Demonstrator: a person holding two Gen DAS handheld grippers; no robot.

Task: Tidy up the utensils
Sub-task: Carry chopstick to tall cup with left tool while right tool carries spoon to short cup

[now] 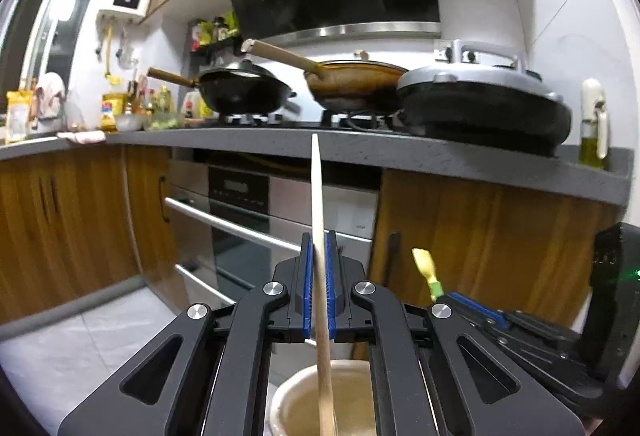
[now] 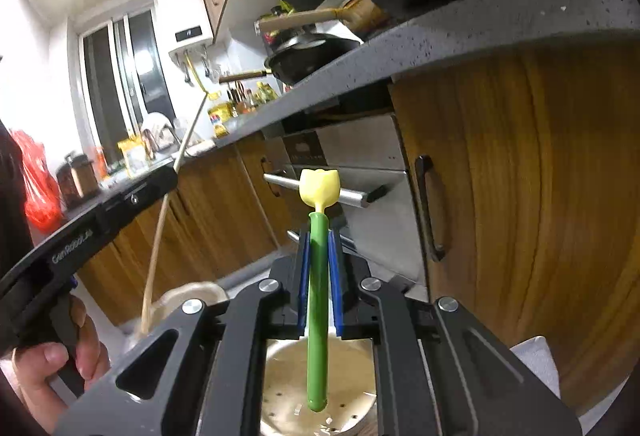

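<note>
My left gripper [image 1: 319, 248] is shut on a long pale wooden chopstick [image 1: 318, 204] that points up; its lower end reaches into a beige utensil cup [image 1: 292, 396] below. My right gripper [image 2: 319, 240] is shut on a green-handled utensil with a yellow tulip-shaped top [image 2: 319, 188]; its lower end hangs over a second beige holder with drain holes [image 2: 288, 388]. In the right wrist view the left gripper's body [image 2: 80, 232] and the chopstick [image 2: 160, 220] show at left, above the first cup [image 2: 192, 294]. The tulip utensil also shows in the left wrist view [image 1: 426, 268].
A grey counter [image 1: 360, 148] ahead carries a black wok [image 1: 244, 88], a brown pan [image 1: 356, 80] and a lidded electric griddle [image 1: 484, 100]. Below are an oven [image 1: 256, 220] and wooden cabinet doors [image 2: 520, 176]. A hand [image 2: 48, 368] grips the left tool.
</note>
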